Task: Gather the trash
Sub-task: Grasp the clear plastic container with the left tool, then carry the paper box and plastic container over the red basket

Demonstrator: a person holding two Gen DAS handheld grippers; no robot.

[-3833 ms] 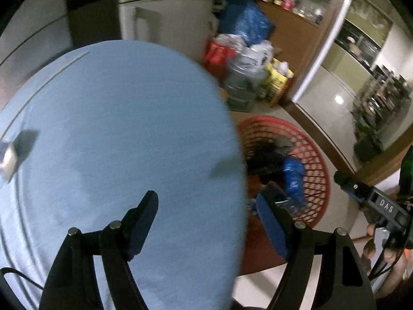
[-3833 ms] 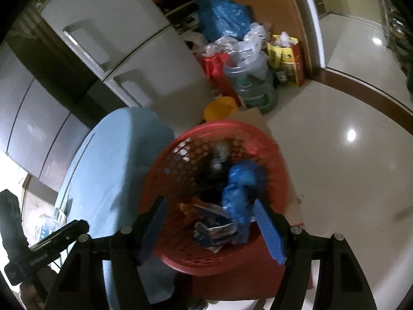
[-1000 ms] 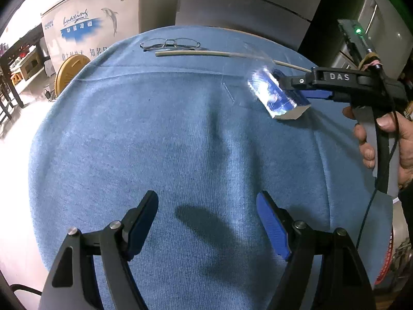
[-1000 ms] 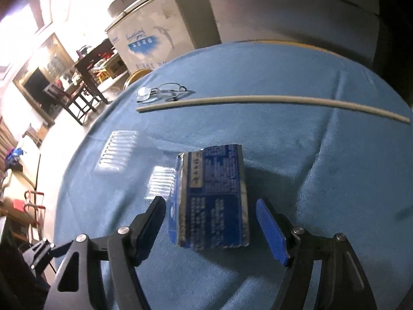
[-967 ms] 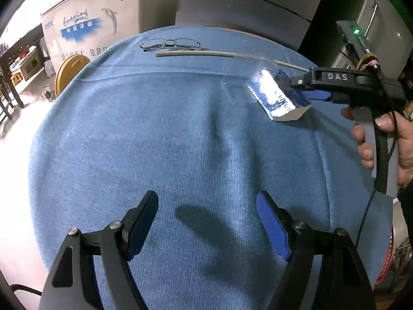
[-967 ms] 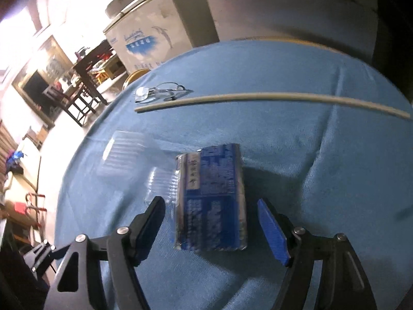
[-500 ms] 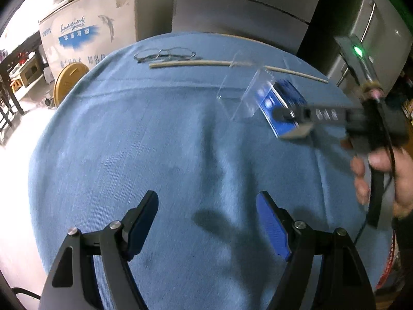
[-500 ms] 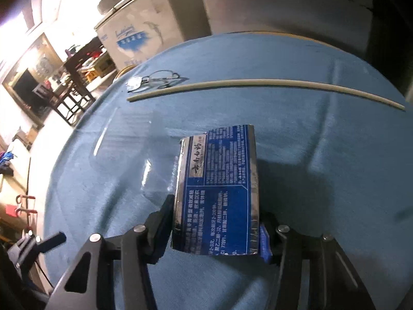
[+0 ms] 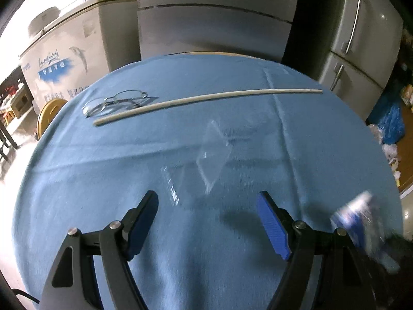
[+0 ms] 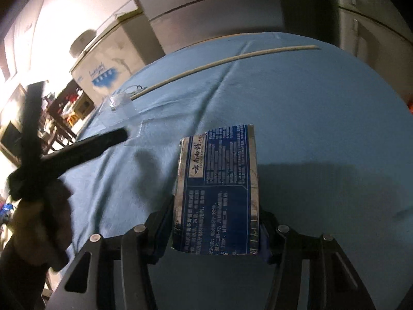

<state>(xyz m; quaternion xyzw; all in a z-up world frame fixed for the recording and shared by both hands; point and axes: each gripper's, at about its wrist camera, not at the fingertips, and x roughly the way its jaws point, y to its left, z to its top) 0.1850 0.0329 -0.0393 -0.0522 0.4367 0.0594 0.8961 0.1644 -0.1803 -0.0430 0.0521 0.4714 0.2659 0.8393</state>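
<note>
Blue cloth covers the round table (image 9: pixel 103 180), with pale fridges and a chest freezer crowded behind it. On the cloth lie a pair of spectacles (image 9: pixel 116 102), a long thin white stick (image 9: pixel 206 98) and a clear plastic tray (image 9: pixel 206 162), nearly invisible but for its glints.

Up off the cloth, the blue printed carton (image 10: pixel 219 193) sits clamped between the pads of the right gripper (image 10: pixel 215 228), pinched across its lower end by the two side faces. It looks like an empty cardboard box: light, a bit crushable, stiff enough along its edges to carry like this. The plastic tray looks feather-light, springy and slick, so I'd guess a rim is the place to take it.

The left gripper (image 9: pixel 206 222) hangs over the cloth near the tray, jaws wide apart, holding nothing.
</note>
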